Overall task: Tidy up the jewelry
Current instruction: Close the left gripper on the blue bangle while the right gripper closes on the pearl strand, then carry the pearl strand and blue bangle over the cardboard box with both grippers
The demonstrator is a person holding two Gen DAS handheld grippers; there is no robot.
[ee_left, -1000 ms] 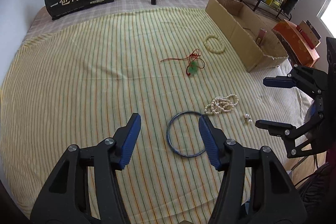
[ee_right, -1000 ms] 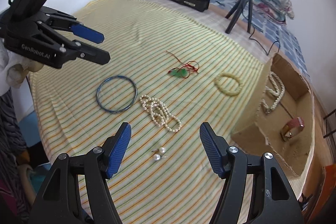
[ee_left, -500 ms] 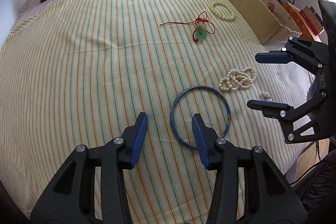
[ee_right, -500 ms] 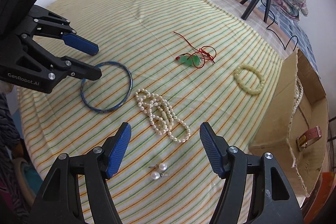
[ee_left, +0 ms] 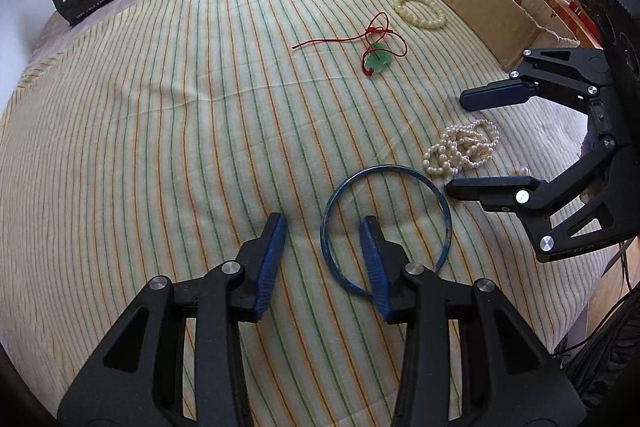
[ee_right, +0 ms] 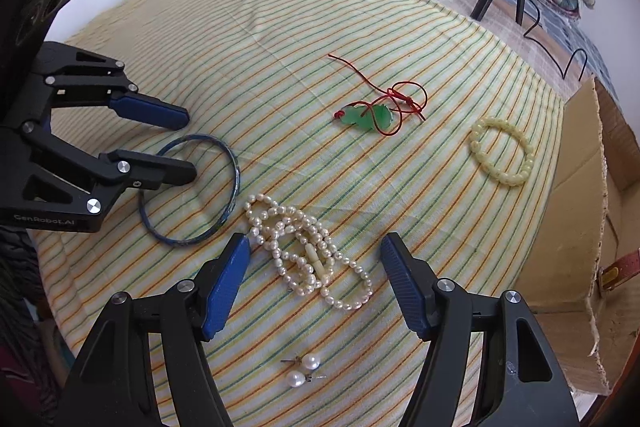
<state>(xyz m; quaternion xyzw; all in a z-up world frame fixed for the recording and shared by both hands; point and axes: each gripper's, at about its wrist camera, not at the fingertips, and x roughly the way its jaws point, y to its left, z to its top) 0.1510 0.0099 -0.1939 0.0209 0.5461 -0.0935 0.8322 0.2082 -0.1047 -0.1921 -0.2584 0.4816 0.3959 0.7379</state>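
Compared with a second ago, the left tool (ee_left: 323, 233) has been lowered and narrowed; its half-open fingers now straddle the near-left rim of the blue bangle (ee_left: 386, 229), not yet gripped. A pick-up is judged near. The right tool (ee_right: 315, 247), wide open and empty, has been brought over the knobbly pearl necklace (ee_right: 308, 253). The bangle is thin, rigid and smooth on the soft striped bed (ee_left: 168, 115).

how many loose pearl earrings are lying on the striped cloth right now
2. Both pearl earrings lie side by side, touching, on the striped cloth just nearer than the pearl necklace, below the open right gripper. Others could be hidden.
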